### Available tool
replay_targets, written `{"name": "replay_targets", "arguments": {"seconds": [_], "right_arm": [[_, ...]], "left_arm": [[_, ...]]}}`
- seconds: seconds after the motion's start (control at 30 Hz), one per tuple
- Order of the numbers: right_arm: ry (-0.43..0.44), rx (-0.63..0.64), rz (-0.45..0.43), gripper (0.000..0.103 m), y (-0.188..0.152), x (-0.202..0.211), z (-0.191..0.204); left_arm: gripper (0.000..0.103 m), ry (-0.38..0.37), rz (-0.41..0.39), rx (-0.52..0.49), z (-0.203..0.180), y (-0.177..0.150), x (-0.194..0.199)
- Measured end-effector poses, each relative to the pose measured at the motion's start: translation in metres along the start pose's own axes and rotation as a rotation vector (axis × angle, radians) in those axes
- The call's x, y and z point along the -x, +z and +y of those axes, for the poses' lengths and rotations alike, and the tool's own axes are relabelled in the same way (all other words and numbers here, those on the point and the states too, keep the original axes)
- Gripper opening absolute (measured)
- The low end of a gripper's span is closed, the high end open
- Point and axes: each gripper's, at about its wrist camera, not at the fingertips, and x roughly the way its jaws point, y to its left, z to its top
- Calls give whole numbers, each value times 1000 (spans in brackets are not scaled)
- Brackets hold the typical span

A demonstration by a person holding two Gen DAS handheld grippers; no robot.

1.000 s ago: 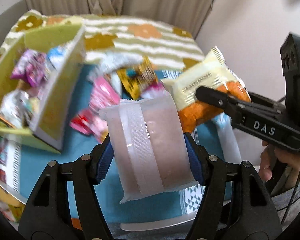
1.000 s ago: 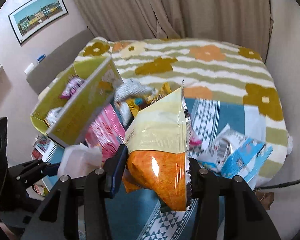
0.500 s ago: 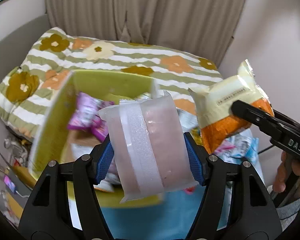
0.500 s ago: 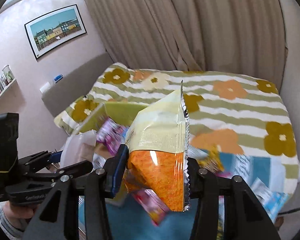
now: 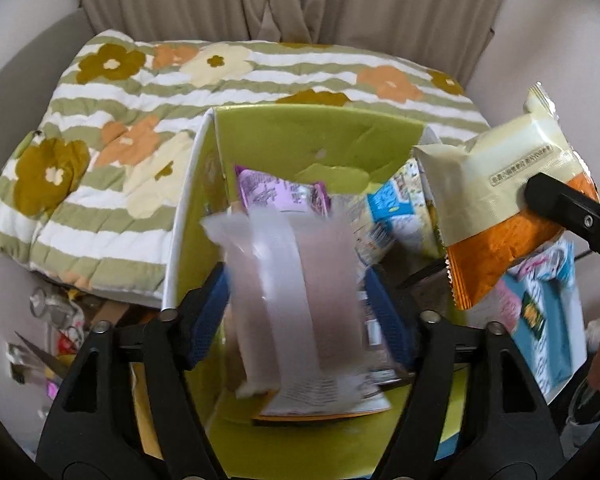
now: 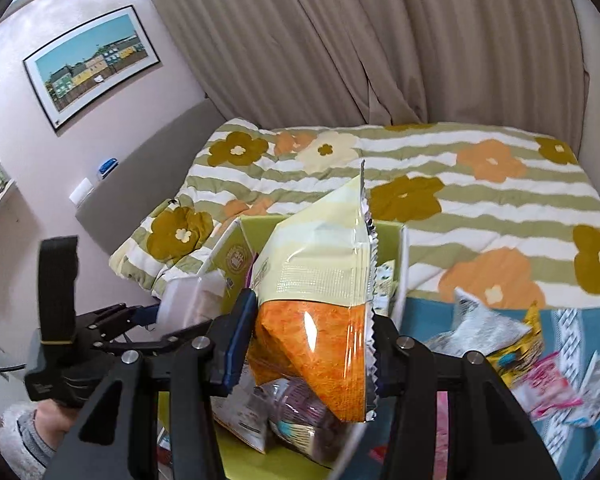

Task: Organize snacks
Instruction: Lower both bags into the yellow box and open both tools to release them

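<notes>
Left wrist view: the left claw (image 5: 296,304) hangs over the open green box (image 5: 320,140). Its jaws have just been opening; they now stand spread, and the pale pink pack (image 5: 292,296), blurred, sits between the blue pads (image 5: 208,312) with a gap showing at each side. The box already holds a purple packet (image 5: 276,196) and a blue-and-white one (image 5: 388,204). The box's white left edge runs just beside the floral quilt (image 5: 140,128), and its far wall stands up against the quilt. At right, the orange bag (image 5: 500,200) hangs over the box's right rim, pinched by the right claw's black finger (image 5: 560,204).

Right wrist view: the right claw (image 6: 312,344) is pressed onto the orange bag (image 6: 320,300), held upright above the box (image 6: 388,232). The left claw (image 6: 140,332) comes in from the left at the box's near-left corner. Loose snacks (image 6: 500,332) lie on the blue cloth (image 6: 428,312) to the right of the box, leaving a bare strip beside its right wall.
</notes>
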Motion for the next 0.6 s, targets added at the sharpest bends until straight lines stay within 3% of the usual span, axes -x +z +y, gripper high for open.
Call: {"name": "replay_targets", "arguments": {"seconds": [0.03,0.07,0.4,0.6], "right_arm": [[-7,-7,7,44,-1,-4,1],[-13,-15,15,44,-2,-7,2],[-57,-30,67,44,-11,-19,18],[-30,-27,95,44,-9,-38,37]], "left_arm": [[95,4,-1,-9,3,-2,0],[103,12,-8,-14,5,-4,1],[103,-38,3,1,33,-31,10],[103,-28,-19,-29,38,-30,20]]}}
